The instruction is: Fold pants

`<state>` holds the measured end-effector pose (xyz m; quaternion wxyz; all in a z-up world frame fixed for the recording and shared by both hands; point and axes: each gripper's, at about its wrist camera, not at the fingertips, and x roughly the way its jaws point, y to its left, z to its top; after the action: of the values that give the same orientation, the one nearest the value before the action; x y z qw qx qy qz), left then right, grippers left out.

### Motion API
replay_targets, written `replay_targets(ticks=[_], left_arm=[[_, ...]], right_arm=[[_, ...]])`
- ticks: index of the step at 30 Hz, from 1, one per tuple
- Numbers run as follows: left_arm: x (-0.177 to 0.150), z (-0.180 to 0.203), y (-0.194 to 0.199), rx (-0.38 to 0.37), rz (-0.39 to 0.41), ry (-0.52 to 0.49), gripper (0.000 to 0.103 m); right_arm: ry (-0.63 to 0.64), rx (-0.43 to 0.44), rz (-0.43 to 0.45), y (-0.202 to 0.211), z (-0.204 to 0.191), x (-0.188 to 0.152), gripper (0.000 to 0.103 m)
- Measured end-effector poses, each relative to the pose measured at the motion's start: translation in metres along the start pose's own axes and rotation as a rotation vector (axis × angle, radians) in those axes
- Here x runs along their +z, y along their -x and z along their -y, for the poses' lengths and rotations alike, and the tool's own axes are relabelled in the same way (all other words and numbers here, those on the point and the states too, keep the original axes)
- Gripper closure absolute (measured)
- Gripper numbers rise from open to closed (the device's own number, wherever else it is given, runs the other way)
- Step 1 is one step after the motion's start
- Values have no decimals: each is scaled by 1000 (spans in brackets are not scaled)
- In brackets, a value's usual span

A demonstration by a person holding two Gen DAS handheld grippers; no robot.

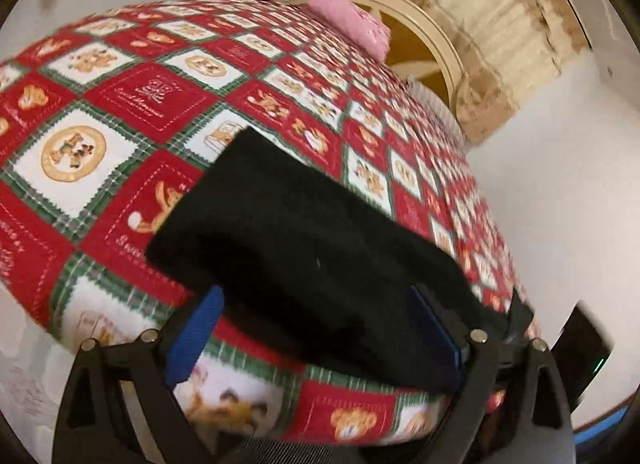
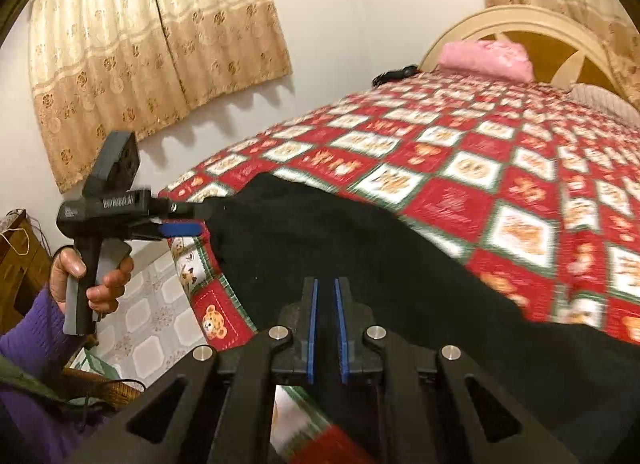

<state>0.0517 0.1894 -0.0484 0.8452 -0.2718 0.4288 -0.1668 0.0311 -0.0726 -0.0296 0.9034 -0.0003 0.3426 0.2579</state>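
The black pants (image 1: 304, 232) lie on a bed with a red, white and green patchwork cover (image 1: 132, 104). In the left wrist view my left gripper (image 1: 316, 328) is wide open, its blue pads (image 1: 192, 336) on either side of the near end of the pants. In the right wrist view the pants (image 2: 360, 264) stretch across the bed's near edge. My right gripper (image 2: 325, 328) sits over them with its blue pads (image 2: 312, 328) nearly together and a narrow gap between; no cloth shows between them. The left gripper (image 2: 180, 224) shows at the pants' left end.
A pink folded cloth (image 2: 486, 56) lies by the cream headboard (image 2: 520, 24). Cream curtains (image 2: 160, 44) hang on the wall at left. A wooden cabinet (image 2: 20, 264) stands at far left on the tiled floor (image 2: 152, 304). A small dark object (image 2: 394, 74) lies at the bed's far edge.
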Motion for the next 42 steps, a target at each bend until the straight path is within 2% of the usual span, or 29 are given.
replay_targets(ticks=[2,5,6,7,9,11,13,14,15,16,17,19,22,24,26,27,28,30,31,35,38,40,42], left_arm=[[7,-9,-4,-29,27,64,8],[11,-18,-3,-59,82,130,8],[13,-20,-2,-61,105,139,12],[13,-22,2,-54,151,148,18],[14,-25,6,-24,188,140,54],[13,-25,11,56,199,102,64],[11,-26,10,209,178,50,64],[9,-26,11,301,168,21,61],[7,-28,16,346,177,13,51],[6,-30,23,366,192,18,47],[5,-31,32,383,213,24,43],[8,-22,44,436,263,6,43],[12,2,57,442,324,-95,39],[14,30,51,398,337,-193,22],[16,51,37,342,335,-269,20],[15,61,27,335,330,-307,20],[16,66,20,342,326,-322,20],[9,73,-6,357,289,-357,20],[9,71,-15,369,269,-363,20],[-12,53,-40,465,169,-363,21],[-29,54,-37,495,181,-410,21],[-37,55,-34,515,191,-444,20],[-37,56,-34,510,198,-431,18]], right_arm=[[2,5,-41,-21,-6,-7,94],[-46,58,-124,-45,-3,-28,94],[-59,66,-76,-40,-2,-34,94],[-69,73,-76,-39,-1,-36,94],[-93,88,-75,-37,2,-38,94],[-107,100,-77,-38,3,-40,94],[-99,102,-77,-38,3,-39,94],[-93,101,-77,-38,4,-38,94],[-86,100,-75,-38,3,-38,94],[-79,100,-73,-38,2,-38,94],[-76,101,-73,-38,3,-39,94],[-85,110,-92,-37,5,-36,94],[-116,141,-144,-32,12,-23,94],[-128,168,-103,-18,19,-9,93],[-151,178,-35,-3,30,9,74],[-171,183,2,3,38,17,47],[-197,175,52,9,48,26,26],[-227,142,135,17,63,38,23],[-239,139,144,14,71,43,23],[-295,164,10,-30,96,50,23],[-354,224,-119,-63,97,39,23],[-357,286,-145,-69,87,33,23],[-317,322,-165,-69,70,27,23]])
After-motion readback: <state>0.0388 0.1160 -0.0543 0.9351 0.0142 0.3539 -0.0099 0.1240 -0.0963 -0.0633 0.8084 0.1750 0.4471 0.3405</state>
